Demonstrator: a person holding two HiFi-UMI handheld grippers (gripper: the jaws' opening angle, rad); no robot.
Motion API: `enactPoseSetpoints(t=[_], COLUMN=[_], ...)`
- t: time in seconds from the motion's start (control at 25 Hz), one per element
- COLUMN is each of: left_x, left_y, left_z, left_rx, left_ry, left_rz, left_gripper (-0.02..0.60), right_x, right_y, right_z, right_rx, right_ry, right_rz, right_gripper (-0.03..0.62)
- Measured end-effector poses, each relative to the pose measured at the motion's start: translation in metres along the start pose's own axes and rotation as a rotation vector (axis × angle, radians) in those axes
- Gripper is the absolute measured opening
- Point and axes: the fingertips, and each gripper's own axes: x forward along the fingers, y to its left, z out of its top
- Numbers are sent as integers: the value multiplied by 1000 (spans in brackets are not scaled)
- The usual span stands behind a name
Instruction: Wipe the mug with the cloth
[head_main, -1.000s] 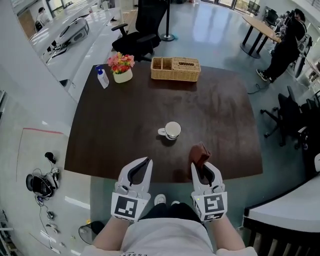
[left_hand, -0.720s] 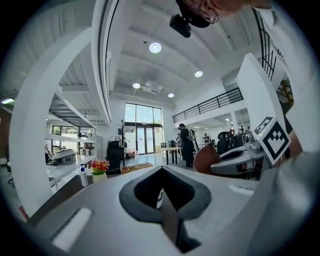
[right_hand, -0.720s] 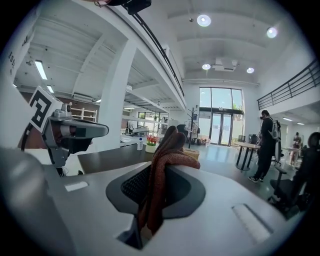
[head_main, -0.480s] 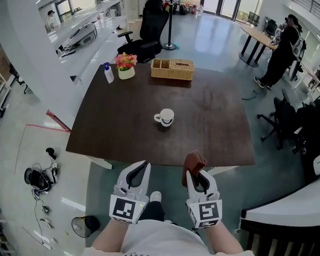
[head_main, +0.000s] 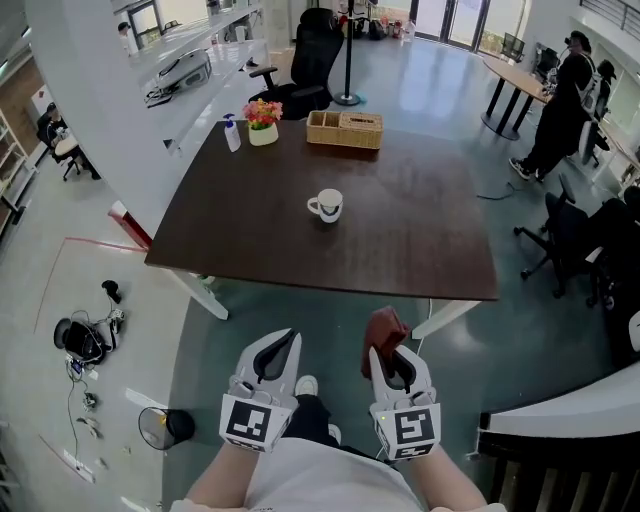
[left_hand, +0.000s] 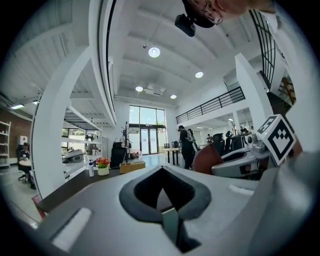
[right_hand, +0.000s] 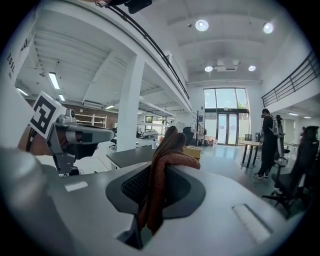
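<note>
Right hand-held gripper tight on cloth, left hand-held gripper closed, mug well ahead.

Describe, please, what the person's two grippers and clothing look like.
Both the left gripper and right gripper have pale grey, tapering shells with black padded inner linings. Each carries a white cube bearing black square markers at its rear. No cables show. The person wears a white short-sleeved T-shirt.
</note>
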Motion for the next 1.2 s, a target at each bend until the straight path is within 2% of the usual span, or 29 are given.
enactPoseSetpoints(t=[0.2, 0.4, 0.56, 0.8, 0.88, 1.2], left_x=[-22, -42, -65, -94, -100, -119], left_y=[-12, -16, -6, 10, 11, 19], left_z=[7, 15, 18, 14, 13, 8], left_rx=[29, 18, 5, 23, 41, 33], left_ry=[-23, -47, -59, -64, -71, -87], left_rz=[-11, -45, -52, -62, -71, -91], left_gripper=[0, 0, 0, 0, 0, 0], right_x=[-25, -39, -45, -49, -51, -53], right_y=[13, 29, 49, 83, 90, 110], right_z=[6, 10, 9, 7, 7, 8], right_rx=[-12, -12, -8, -21, -21, -22], right_ry=[-22, -24, -24, -18, -24, -32], right_rz=[-15, -51, -74, -94, -102, -117], right_gripper=[81, 80, 80, 80, 78, 78])
